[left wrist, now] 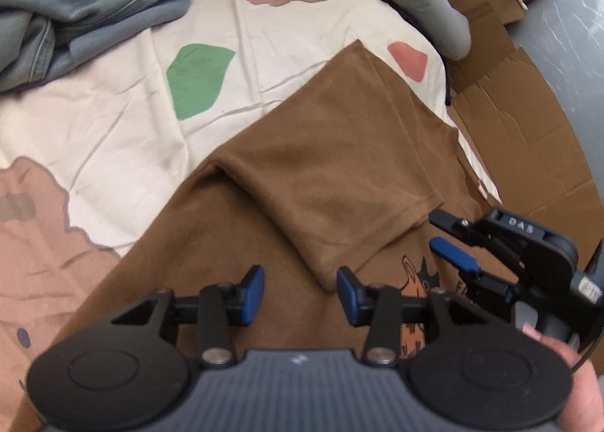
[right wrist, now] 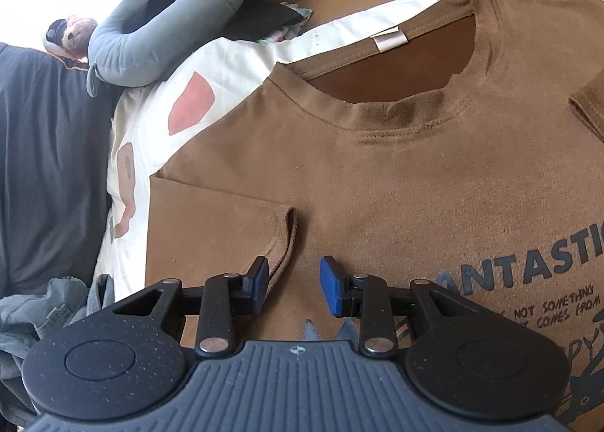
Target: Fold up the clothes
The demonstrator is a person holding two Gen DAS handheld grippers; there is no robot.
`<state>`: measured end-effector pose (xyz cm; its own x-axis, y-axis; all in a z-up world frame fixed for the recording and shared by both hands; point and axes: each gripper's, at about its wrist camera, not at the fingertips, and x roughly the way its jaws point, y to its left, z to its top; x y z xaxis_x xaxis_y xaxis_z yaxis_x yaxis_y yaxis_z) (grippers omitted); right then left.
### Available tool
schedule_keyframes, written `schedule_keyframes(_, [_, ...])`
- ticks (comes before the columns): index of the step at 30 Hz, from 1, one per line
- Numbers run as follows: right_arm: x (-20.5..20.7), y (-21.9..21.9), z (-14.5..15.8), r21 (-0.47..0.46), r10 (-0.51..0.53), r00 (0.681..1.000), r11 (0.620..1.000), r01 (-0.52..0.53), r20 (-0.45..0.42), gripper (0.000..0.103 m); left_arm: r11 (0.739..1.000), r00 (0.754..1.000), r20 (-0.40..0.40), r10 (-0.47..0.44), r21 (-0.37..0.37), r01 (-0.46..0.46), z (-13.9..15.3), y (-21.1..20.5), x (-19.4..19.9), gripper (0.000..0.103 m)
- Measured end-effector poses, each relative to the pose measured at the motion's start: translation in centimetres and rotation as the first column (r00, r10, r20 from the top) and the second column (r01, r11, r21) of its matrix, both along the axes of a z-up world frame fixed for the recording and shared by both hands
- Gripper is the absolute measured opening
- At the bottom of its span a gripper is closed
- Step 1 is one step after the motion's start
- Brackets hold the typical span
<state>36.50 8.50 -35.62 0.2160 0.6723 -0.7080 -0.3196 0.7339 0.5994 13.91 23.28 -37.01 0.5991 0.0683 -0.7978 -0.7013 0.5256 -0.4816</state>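
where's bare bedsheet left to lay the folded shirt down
Most bare sheet lies beside the brown shirt, running up to the grey clothes pile at the far corner. A narrower strip lies between the shirt's collar and the grey pillow. Crowded: the side with the cardboard, where the right gripper is.

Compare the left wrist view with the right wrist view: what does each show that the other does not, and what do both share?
Only the left wrist view shows the other tongs, a green patch on the bedsheet, and the grey-blue garment.

Only the right wrist view shows the shirt's neckline with its label, the printed lettering, and a teddy bear.

Both show the brown T-shirt on the patterned bedsheet, its sleeve folded in, the grey cushion and cardboard.
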Motion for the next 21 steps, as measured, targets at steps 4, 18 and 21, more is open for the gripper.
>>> schedule_keyframes(4, [0.2, -0.3, 0.0, 0.021, 0.015, 1.0, 1.0, -0.015, -0.001, 0.037, 0.998, 0.998, 0.039, 0.047, -0.031, -0.046, -0.3, 0.2, -0.5, 0.042])
schedule_keyframes(18, [0.9, 0.3, -0.9, 0.079, 0.016, 1.0, 0.997, -0.016, 0.0, 0.037, 0.973, 0.975, 0.148, 0.168, -0.184, -0.14, -1.4, 0.7, -1.0, 0.04])
schedule_keyframes(21, [1.3, 0.7, -1.1, 0.075, 0.017, 1.0, 0.997, -0.017, 0.0, 0.036, 0.975, 0.974, 0.161, 0.161, -0.178, -0.132, -1.7, 0.4, -0.7, 0.04])
